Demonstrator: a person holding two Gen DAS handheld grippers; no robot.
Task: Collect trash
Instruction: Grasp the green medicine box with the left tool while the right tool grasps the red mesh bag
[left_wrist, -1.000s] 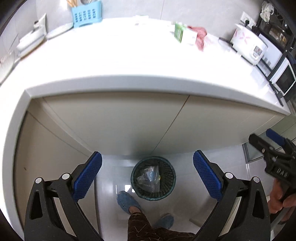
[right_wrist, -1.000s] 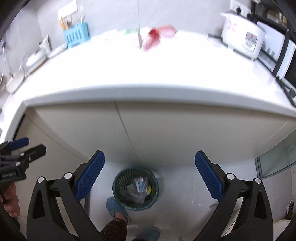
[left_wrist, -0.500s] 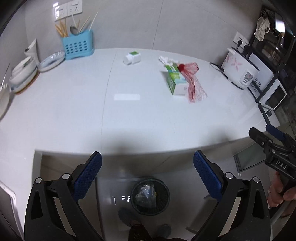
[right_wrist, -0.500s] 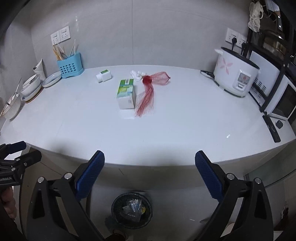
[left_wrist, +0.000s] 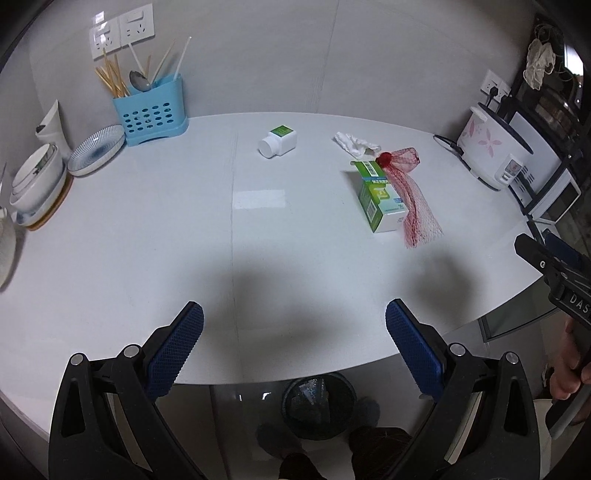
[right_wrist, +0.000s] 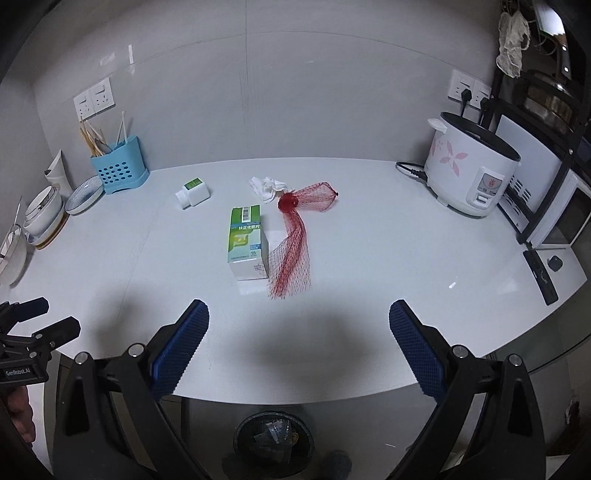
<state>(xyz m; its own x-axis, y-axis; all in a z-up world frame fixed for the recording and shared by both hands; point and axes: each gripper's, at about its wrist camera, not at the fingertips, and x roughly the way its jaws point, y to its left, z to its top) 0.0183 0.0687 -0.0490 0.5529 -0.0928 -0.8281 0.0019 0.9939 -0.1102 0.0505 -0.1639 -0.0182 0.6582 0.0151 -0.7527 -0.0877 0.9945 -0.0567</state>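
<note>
On the white counter (left_wrist: 147, 240) lie a green and white box (left_wrist: 380, 199) (right_wrist: 246, 242), a red mesh bag (left_wrist: 413, 199) (right_wrist: 293, 240) draped beside it, a crumpled white tissue (left_wrist: 354, 143) (right_wrist: 267, 186) and a small white bottle (left_wrist: 277, 142) (right_wrist: 192, 192) on its side. Below the counter's front edge stands a dark wastebasket (left_wrist: 319, 404) (right_wrist: 274, 441) holding trash. My left gripper (left_wrist: 293, 345) is open above the near edge, holding nothing. Farther right, my right gripper (right_wrist: 297, 345) is also open and empty, short of the box.
A blue utensil caddy (left_wrist: 149, 107), stacked bowls (left_wrist: 35, 184) and a plate (left_wrist: 96, 149) sit at the back left. A rice cooker (right_wrist: 471, 166) and a microwave on a black rack (right_wrist: 546, 206) stand at the right. A person's shoes and legs (left_wrist: 295, 458) are beside the wastebasket.
Both grippers rose from looking down at the wastebasket below the counter to looking over the counter top, and now face the trash on it. Both stayed open.
</note>
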